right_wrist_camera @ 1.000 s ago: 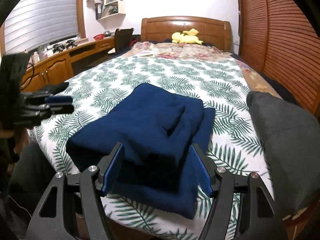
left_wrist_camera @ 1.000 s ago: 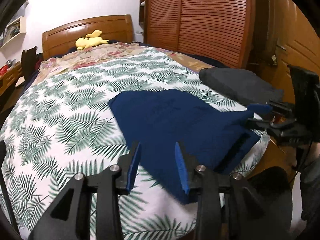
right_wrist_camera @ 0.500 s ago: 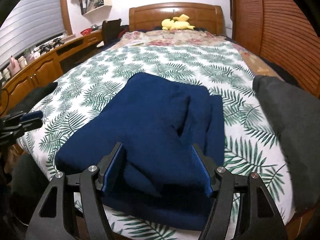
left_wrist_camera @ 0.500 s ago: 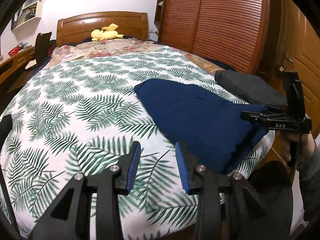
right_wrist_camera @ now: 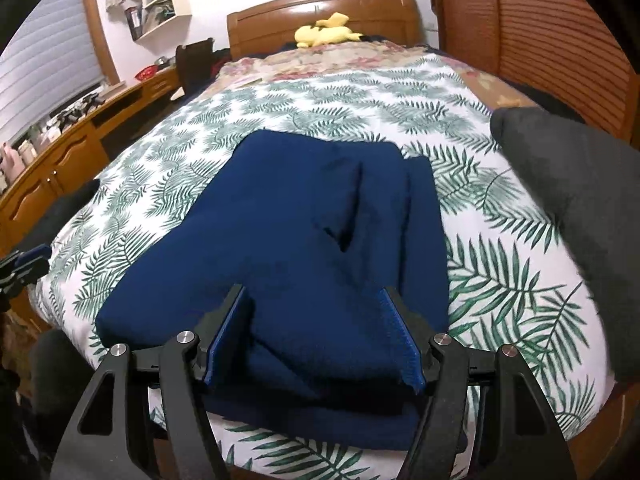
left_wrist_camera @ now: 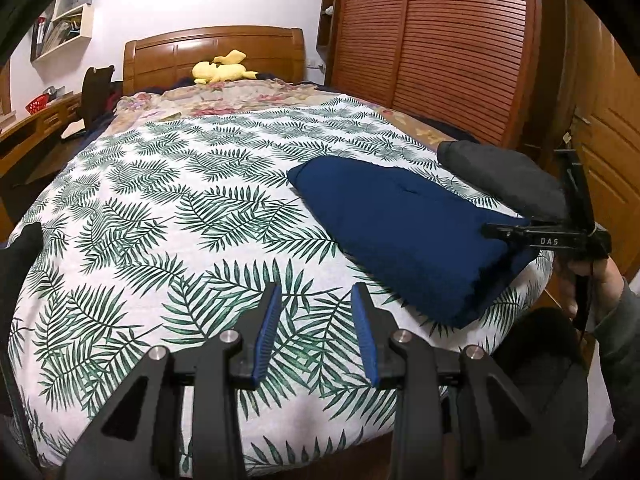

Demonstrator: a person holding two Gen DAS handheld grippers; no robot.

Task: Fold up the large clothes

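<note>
- Folded navy-blue knit garment (right_wrist_camera: 296,248) lies on the bed just ahead of the spread, empty right tongs (right_wrist_camera: 314,334).
- Left tongs (left_wrist_camera: 316,330) spread, empty; garment off to their right.
- Soft, floppy, probably thick: pinch the near folded edge.

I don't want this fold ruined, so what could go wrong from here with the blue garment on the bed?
1. The blue garment lies at the bed's near edge; a tug could slide it off.
2. The right tool is open around the thick folded layers; closing may catch only the top ones and spoil the fold.
3. The grey garment sits close beside; a sideways move could drag it along.
The left tool hangs open over bare bedding.
</note>
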